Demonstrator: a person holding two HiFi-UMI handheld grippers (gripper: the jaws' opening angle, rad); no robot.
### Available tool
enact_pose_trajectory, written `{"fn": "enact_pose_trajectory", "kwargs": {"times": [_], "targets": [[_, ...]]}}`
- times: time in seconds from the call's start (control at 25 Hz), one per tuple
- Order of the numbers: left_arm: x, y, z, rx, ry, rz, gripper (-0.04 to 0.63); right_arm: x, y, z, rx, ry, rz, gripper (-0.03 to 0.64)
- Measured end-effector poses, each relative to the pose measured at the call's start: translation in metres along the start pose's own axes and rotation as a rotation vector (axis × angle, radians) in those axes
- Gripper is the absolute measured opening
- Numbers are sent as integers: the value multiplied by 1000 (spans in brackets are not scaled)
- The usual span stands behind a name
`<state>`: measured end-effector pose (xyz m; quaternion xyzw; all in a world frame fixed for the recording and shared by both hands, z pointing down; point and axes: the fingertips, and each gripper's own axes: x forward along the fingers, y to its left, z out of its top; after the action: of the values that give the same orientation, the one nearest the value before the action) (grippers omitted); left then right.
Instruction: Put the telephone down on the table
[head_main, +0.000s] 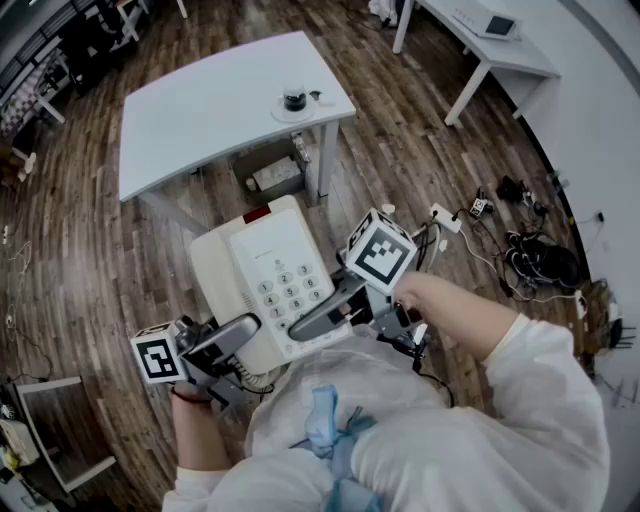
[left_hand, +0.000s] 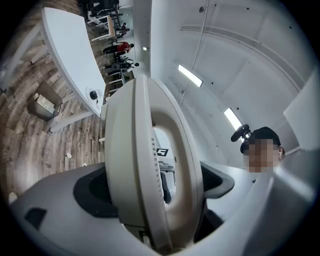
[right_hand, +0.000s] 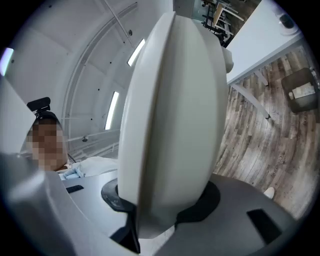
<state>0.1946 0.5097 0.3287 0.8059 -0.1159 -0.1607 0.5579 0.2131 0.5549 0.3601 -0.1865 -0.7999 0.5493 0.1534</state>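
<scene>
A white push-button telephone (head_main: 265, 280) with its handset on the left side hangs in the air over the wooden floor, held from its near edge by both grippers. My left gripper (head_main: 240, 335) is shut on the near left corner, by the handset. In the left gripper view the telephone (left_hand: 145, 165) stands edge-on between the jaws of the left gripper (left_hand: 155, 200). My right gripper (head_main: 320, 315) is shut on the near right edge, beside the keypad. The right gripper view shows the telephone (right_hand: 175, 115) filling the gap of the right gripper (right_hand: 165, 205). The white table (head_main: 220, 100) lies farther ahead.
A small dark object on a white dish (head_main: 293, 100) sits near the table's right edge. A box (head_main: 275, 175) stands under the table. Cables and a power strip (head_main: 520, 250) lie on the floor at the right. Another white table (head_main: 490, 45) is at the top right.
</scene>
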Motion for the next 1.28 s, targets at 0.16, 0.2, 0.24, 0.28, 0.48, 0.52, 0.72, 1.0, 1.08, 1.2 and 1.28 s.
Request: {"fn": "enact_pose_trajectory", "kwargs": {"times": [0.16,0.2,0.24,0.28,0.48,0.52,0.72,1.0,1.08,1.2,1.28], "targets": [[0,-2,1,0,-6,3,456,0,2,0,5,7,1,200],[-1,-2,1,-1,-8,4,456,0,2,-1,10,8,1,201],[-1,-2,1,-2,-10,5,456,0,1,-1,12,10,-1,199],[-1,-1,1,-2,-11,3,456,0,0,-2,8,11,-3,201],[-3,0,1,-1,-9,-1,456,0,2,0,-1,4,-2,201],[-3,1,1,-2,-10,-4,456,0,2,1,0,1,-2,201],[-1,5,2,-2,-16,-18,456,1,1,3,-1,-2,16,201],[2,4,2,-25,-11,-22,456,-2,-1,1,30,-20,10,201],[-8,-1,11,-27,-14,-37,456,7,2,9,29,-28,7,201],[-27,-8,21,-36,-19,-56,453,26,5,20,34,-36,7,201],[-34,-9,22,-49,-22,-55,452,32,5,22,39,-32,1,201]]}}
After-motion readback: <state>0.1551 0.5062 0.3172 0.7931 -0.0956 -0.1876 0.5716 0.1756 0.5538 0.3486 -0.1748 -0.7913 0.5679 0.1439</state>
